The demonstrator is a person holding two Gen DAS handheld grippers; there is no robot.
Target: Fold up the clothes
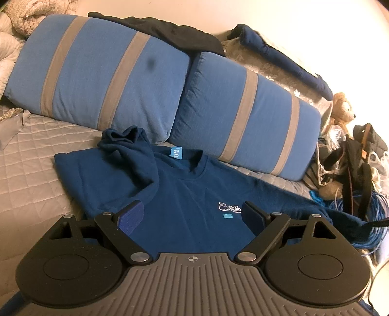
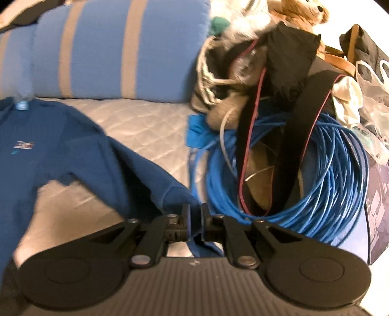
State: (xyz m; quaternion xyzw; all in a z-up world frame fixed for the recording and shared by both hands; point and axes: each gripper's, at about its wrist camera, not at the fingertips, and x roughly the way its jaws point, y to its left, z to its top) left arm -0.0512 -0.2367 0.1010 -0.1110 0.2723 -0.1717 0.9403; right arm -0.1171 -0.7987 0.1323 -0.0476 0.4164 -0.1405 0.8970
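A navy blue sweatshirt [image 1: 184,192] lies front up on the quilted bed cover, collar toward the pillows, with a small white chest logo [image 1: 229,207]. One sleeve is folded over the body on the left and bunched near the collar [image 1: 126,145]. My left gripper [image 1: 192,216] hovers open above the chest, nothing between its blue pads. In the right wrist view the other sleeve [image 2: 136,175] stretches out to the right, and my right gripper [image 2: 195,216] is shut on its cuff end.
Two blue pillows with grey stripes [image 1: 102,73] [image 1: 245,116] lean behind the sweatshirt. A coil of blue cable [image 2: 291,175], black straps, bags and a teddy bear [image 2: 301,12] crowd the right side. Dark clothes [image 1: 175,34] lie on top of the pillows.
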